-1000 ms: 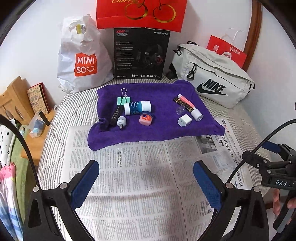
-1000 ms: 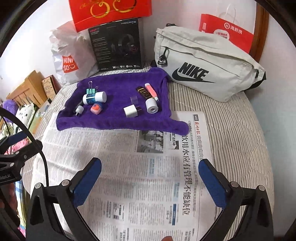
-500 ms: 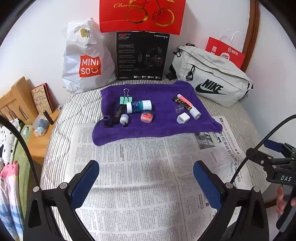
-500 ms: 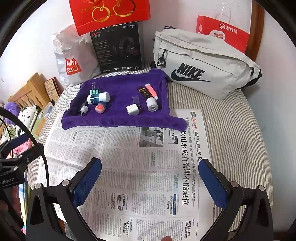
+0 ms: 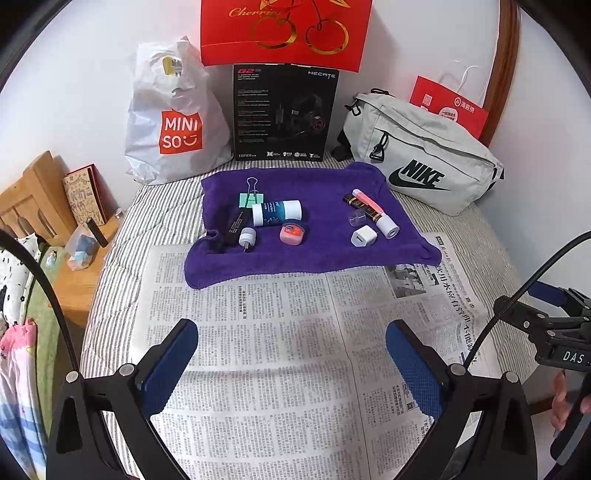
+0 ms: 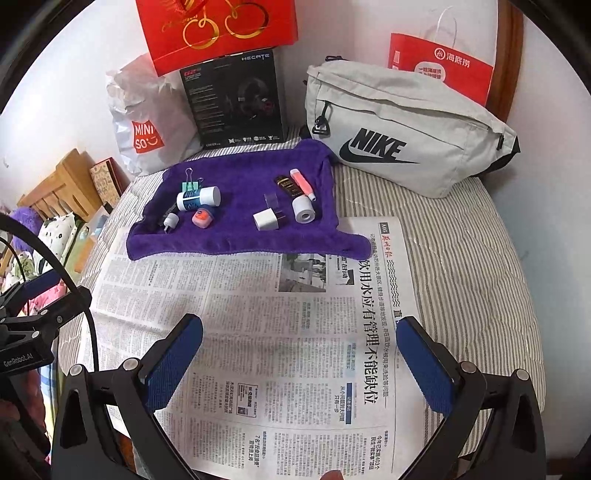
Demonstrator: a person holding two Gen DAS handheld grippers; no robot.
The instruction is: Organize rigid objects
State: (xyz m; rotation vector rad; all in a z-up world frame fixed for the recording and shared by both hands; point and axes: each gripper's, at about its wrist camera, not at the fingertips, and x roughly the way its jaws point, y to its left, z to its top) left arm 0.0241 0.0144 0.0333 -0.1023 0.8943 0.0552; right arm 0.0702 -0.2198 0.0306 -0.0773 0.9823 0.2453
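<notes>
Both pulled back, the left gripper (image 5: 291,354) and right gripper (image 6: 299,354) gape empty, seemingly well short of the purple towel (image 5: 314,236).

This is a bedroom in someone's home. The surface under both tools is a bed with a striped mattress cover (image 6: 461,258), a newspaper (image 5: 295,350) spread across it. Ahead of the tools, shopping bags lean against the white wall: a Miniso plastic bag (image 5: 173,118) and a red gift bag (image 5: 284,29), with a Nike waist bag (image 6: 399,129) beside them. Off to the left stands a wooden bedside table (image 5: 74,273) cluttered with small things.
</notes>
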